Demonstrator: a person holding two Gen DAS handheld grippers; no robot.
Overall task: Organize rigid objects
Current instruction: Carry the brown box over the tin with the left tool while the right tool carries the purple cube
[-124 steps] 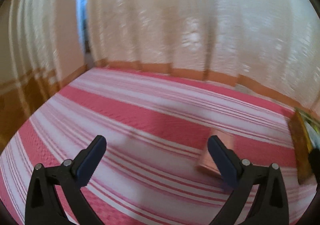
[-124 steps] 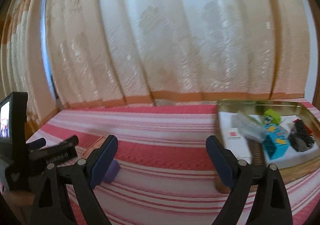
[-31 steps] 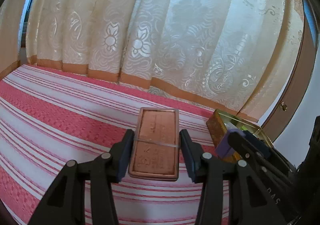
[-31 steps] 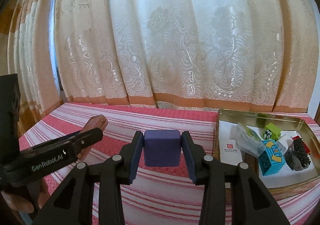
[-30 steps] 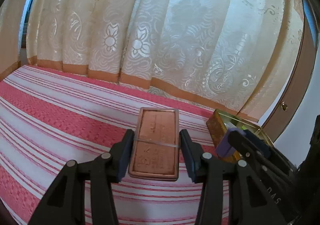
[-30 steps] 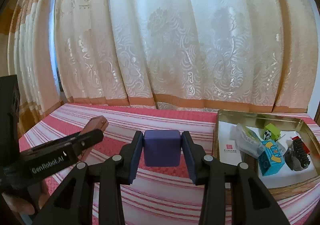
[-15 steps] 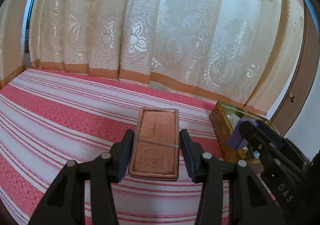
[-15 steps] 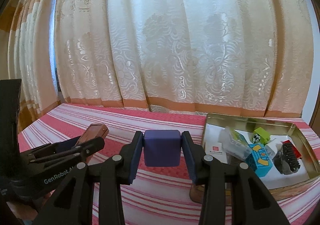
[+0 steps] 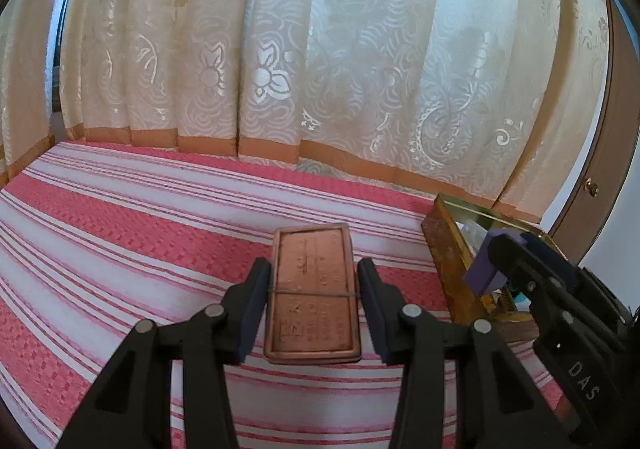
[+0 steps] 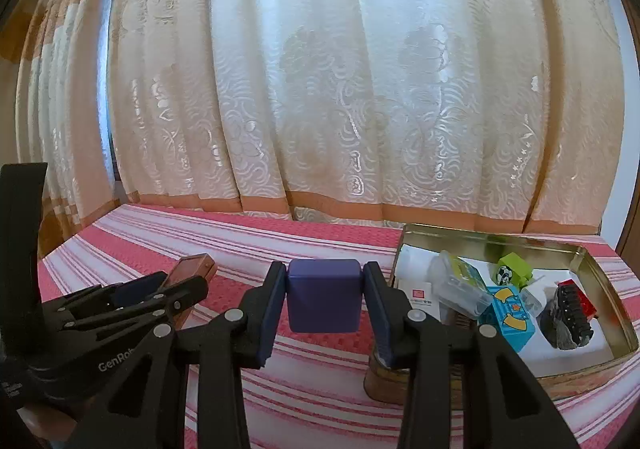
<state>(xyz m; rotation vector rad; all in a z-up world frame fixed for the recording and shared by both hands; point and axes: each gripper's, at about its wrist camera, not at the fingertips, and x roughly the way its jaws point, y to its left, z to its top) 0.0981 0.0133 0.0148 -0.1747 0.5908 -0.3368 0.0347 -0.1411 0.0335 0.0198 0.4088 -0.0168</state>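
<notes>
A copper-coloured flat box (image 9: 312, 309) with a thin band around it sits lengthwise between the pads of my left gripper (image 9: 314, 267), which is shut on it above the striped cloth. My right gripper (image 10: 324, 271) is shut on a purple block (image 10: 322, 301), held off the cloth just left of the gold tin (image 10: 600, 269). In the left wrist view the right gripper (image 9: 516, 261) and its purple block (image 9: 482, 273) hover at the tin's near corner (image 9: 440, 233). The right wrist view shows the left gripper (image 10: 172, 285) and the copper box (image 10: 196, 265) low on the left.
The tin holds several items: a clear plastic case (image 10: 460, 285), a green toy (image 10: 514, 271), a blue box (image 10: 510, 313), a black and red piece (image 10: 568, 313). Red-and-white striped cloth (image 9: 120, 241) spreads to the left. Cream curtains (image 10: 320, 89) hang close behind.
Four seconds ago both grippers were open, with the box and block lying on the cloth; now each is gripped. In the last second the left view swung slightly right and the tin looms nearer.
</notes>
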